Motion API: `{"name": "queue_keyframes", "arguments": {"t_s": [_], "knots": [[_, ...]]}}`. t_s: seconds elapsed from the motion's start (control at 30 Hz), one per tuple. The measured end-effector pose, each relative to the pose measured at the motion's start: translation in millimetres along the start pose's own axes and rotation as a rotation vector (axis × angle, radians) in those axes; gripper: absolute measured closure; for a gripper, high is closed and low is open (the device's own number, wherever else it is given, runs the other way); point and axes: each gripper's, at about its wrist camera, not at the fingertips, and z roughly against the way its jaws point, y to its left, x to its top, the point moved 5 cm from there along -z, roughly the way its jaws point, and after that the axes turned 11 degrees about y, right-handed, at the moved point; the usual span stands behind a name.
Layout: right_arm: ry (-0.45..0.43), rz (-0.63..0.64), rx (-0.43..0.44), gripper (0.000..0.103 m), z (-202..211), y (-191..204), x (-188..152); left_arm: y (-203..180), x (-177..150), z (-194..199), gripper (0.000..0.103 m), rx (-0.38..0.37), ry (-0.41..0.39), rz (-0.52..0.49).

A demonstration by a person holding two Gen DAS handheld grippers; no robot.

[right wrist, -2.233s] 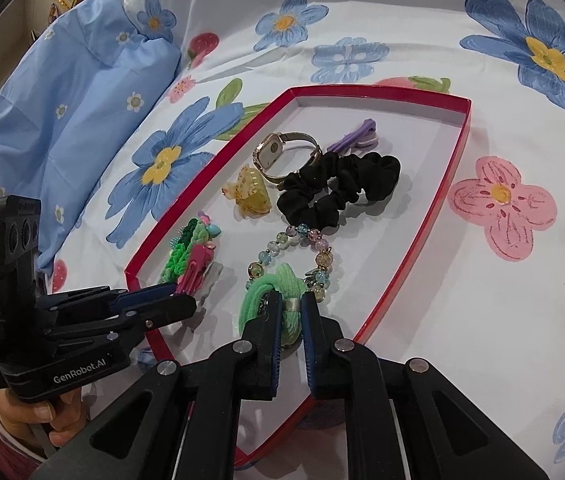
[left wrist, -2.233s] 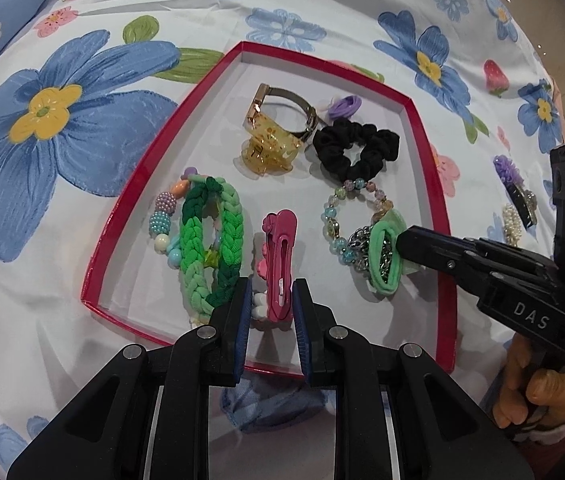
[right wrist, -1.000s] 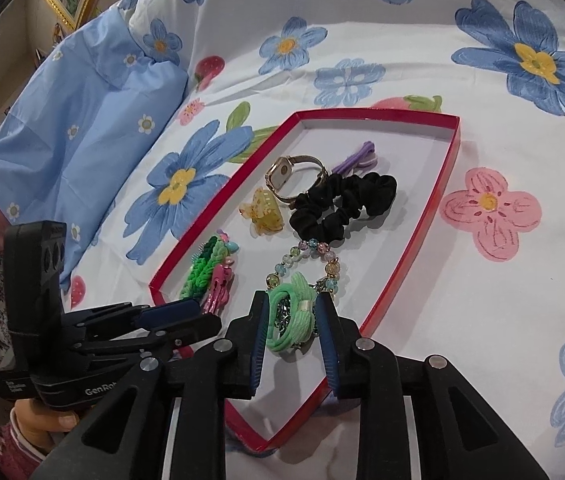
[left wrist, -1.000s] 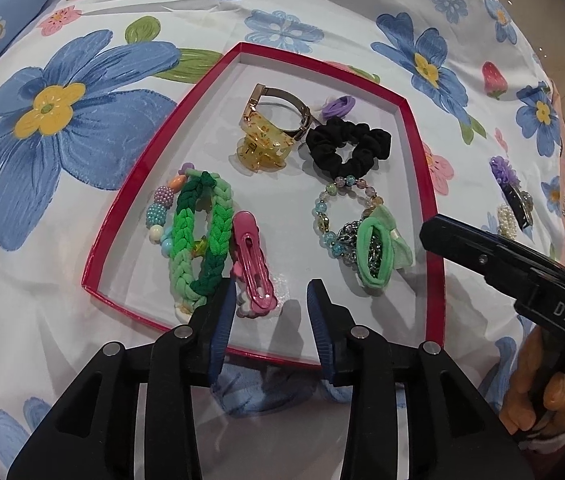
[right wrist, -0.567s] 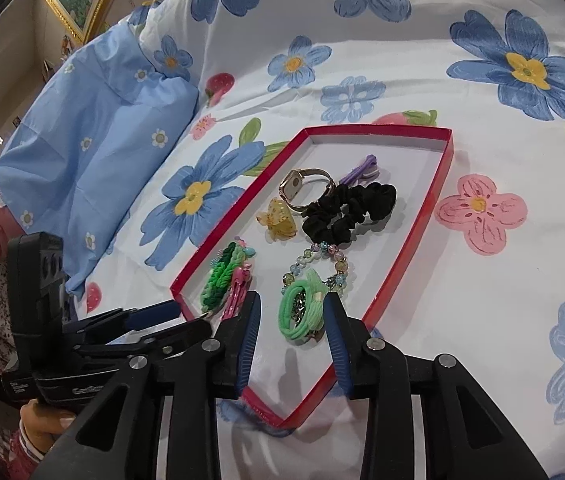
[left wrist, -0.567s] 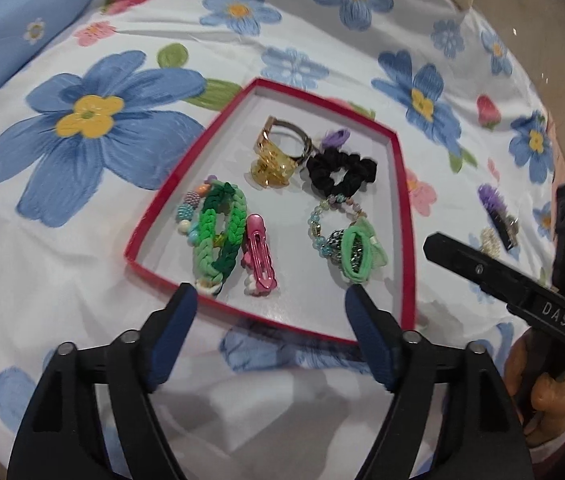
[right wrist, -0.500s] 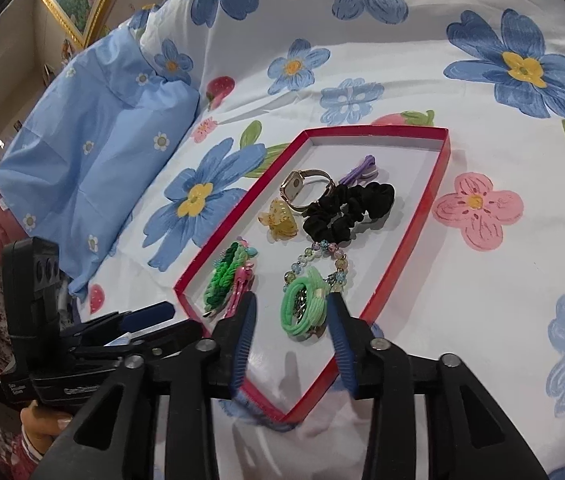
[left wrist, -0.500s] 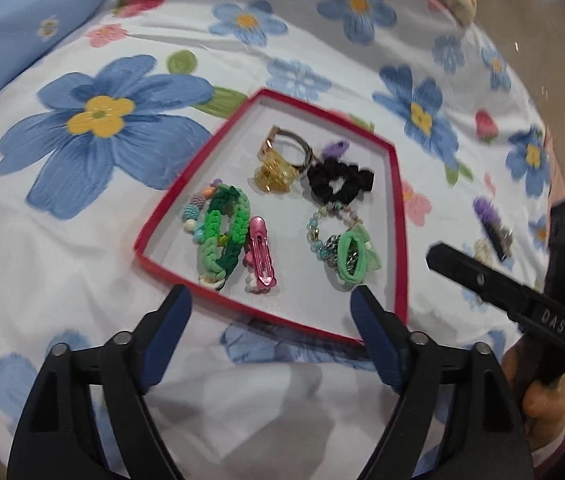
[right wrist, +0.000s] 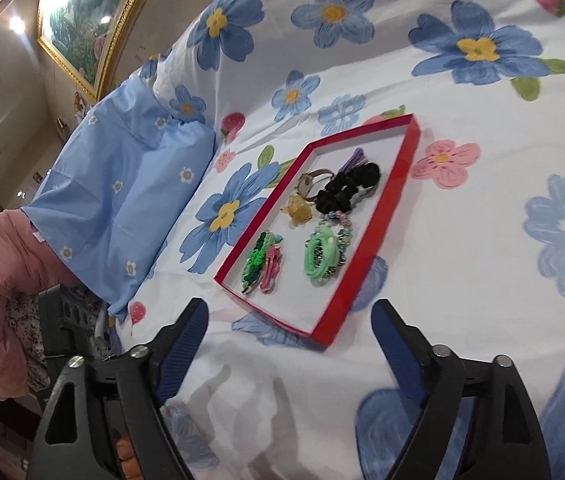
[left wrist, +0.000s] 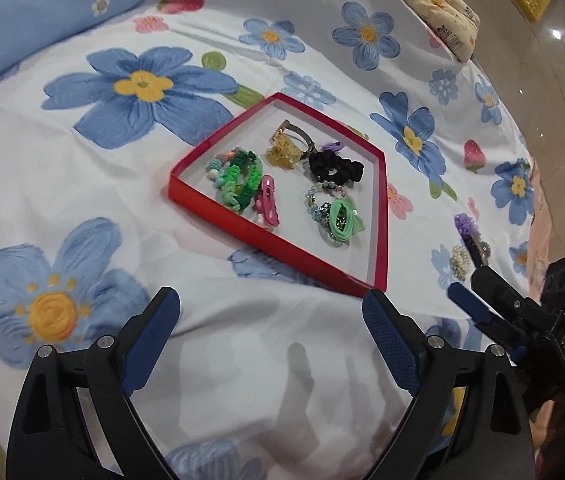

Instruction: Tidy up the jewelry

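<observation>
Both your grippers are empty with jaws spread wide: left gripper [left wrist: 270, 312] at bottom centre of the left wrist view, right gripper [right wrist: 288, 322] at bottom centre of the right wrist view. Both sit short of the red tray [left wrist: 278, 240], which lies mid-frame on the floral bedsheet [left wrist: 82, 184].

In the tray:
- green braided bracelet [left wrist: 238, 182] and pink clip [left wrist: 268, 206], touching, left half
- green hair tie [left wrist: 340, 216] on a beaded bracelet [left wrist: 316, 196], right half
- black scrunchie [left wrist: 334, 168] and amber claw clip [left wrist: 280, 152], far end

Still loose on the sheet at right edge: purple clip [left wrist: 467, 226] and pearl piece [left wrist: 460, 262].

Risks:
- Soft bedding, so pressing down on the loose pieces can sink them into folds and the pads miss.
- The tray is light, so clipping its near rim could tip it or slide it.
- Items are crowded, so dropping more in may tangle the beads and ties.
</observation>
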Motion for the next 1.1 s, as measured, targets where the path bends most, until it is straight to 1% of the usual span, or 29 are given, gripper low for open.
{"name": "queue_keyframes", "arguments": {"t_s": [0.13,0.23,0.4,0.47,0.53,0.63,0.73,0.77,0.8,0.83,0.87,0.9,0.97,1.0,1.1], "knots": [[-0.036,0.03,-0.055,0.016,10.9,-1.2,-10.1,-1.9,-8.6,8.3,0.01,0.056,-0.022,-0.03],[-0.06,0.062,-0.085,0.016,15.7,0.3,-17.6,-0.3,-15.5,12.5,0.01,0.083,-0.033,-0.038],[-0.078,0.14,-0.149,0.015,19.4,6.4,-31.8,1.9,-25.8,16.9,0.01,0.092,-0.045,-0.037],[-0.076,0.169,-0.158,0.015,19.9,10.2,-34.9,0.4,-28.1,18.6,0.01,0.096,-0.042,-0.045],[-0.076,0.195,-0.171,0.015,21.2,13.9,-36.9,-2.8,-28.0,23.2,0.01,0.117,-0.051,-0.062],[-0.078,0.243,-0.181,0.015,27.1,23.7,-32.4,-14.3,-21.6,37.9,0.01,0.151,-0.09,-0.124],[-0.121,0.292,-0.209,0.015,42.3,37.6,-18.2,-27.3,-10.3,54.9,0.009,0.182,-0.136,-0.189],[-0.136,0.311,-0.213,0.015,47.7,43.3,-13.3,-32.3,-4.8,62.9,0.007,0.198,-0.163,-0.21],[-0.161,0.333,-0.223,0.012,56.0,50.5,-6.2,-35.0,-0.3,68.5,0.002,0.21,-0.184,-0.22],[-0.185,0.352,-0.237,0.006,62.4,56.6,-1.0,-38.5,5.1,76.1,0.0,0.227,-0.216,-0.231],[-0.202,0.366,-0.248,0.002,66.0,60.3,1.8,-40.3,8.3,79.3,0.0,0.237,-0.233,-0.236],[-0.229,0.389,-0.261,0.0,71.0,65.9,5.3,-41.6,13.0,82.0,0.0,0.259,-0.258,-0.236],[-0.266,0.421,-0.282,0.0,74.0,72.8,8.3,-38.6,17.8,79.1,0.0,0.287,-0.273,-0.227],[-0.276,0.433,-0.283,0.0,71.4,73.7,7.8,-37.3,18.4,75.3,0.0,0.288,-0.27,-0.225],[-0.253,0.399,-0.293,0.0,53.8,66.5,3.4,-26.6,17.3,58.8,0.0,0.278,-0.254,-0.191]]}}
